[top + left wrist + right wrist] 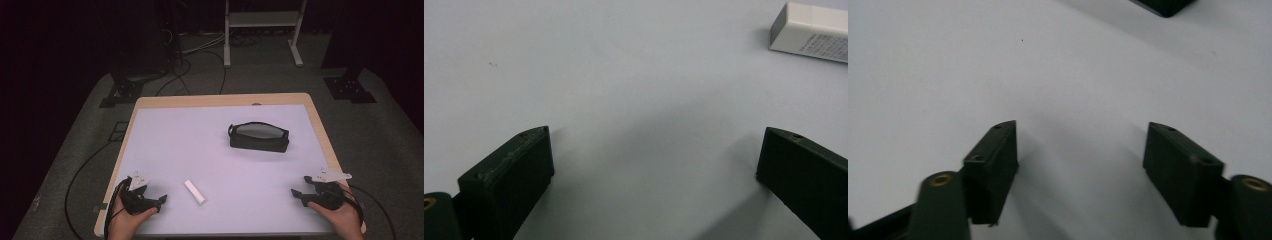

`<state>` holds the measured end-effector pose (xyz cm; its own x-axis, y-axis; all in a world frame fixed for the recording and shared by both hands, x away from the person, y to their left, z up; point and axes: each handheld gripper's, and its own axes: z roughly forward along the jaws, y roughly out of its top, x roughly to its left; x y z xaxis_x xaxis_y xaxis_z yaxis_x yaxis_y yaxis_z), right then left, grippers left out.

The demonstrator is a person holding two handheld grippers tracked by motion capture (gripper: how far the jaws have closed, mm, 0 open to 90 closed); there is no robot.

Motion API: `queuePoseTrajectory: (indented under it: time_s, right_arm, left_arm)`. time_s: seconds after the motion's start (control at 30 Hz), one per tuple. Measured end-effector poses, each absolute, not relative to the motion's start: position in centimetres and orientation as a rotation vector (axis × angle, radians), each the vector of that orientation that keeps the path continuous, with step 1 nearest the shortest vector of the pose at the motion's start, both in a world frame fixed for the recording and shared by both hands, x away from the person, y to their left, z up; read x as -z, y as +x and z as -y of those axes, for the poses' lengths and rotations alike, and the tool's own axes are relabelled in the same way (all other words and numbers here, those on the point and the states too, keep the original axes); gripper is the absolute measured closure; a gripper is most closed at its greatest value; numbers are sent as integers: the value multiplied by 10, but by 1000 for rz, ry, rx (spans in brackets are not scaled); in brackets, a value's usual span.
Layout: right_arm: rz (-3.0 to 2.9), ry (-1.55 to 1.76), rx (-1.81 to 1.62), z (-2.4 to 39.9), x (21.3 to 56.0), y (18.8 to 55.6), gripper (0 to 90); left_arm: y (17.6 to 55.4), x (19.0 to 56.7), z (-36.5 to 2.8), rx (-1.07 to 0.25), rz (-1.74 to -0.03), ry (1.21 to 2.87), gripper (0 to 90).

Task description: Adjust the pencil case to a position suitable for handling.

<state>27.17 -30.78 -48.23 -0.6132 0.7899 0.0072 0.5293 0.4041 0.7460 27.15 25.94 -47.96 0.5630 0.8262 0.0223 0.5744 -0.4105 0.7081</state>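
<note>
One white eraser [195, 192] lay on the table [175, 135] just beside the left gripper [152, 202]; one black pouch [259, 137] sat farther back; the right gripper [301, 189] rested well apart; both grippers' jaws stood apart, empty.

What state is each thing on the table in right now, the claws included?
Black pouch: lying flat, zipped shut, untouched.
White eraser: lying flat, free, nothing touching it.
Left claw: open, empty, low over the table.
Right claw: open, empty.
</note>
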Motion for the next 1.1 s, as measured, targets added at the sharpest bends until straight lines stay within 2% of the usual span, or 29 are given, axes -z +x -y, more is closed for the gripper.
queuePoseTrajectory:
  time_s: [0.17,1.1]
  right_arm:
    - [-2310,1139,-1061,309,482,272,395]
    - [-2295,1011,-1214,302,442,305,430]
  left_arm:
    - [272,479,-259,-488,-1118,2139,9]
    - [272,479,-259,-490,-1117,2138,9]
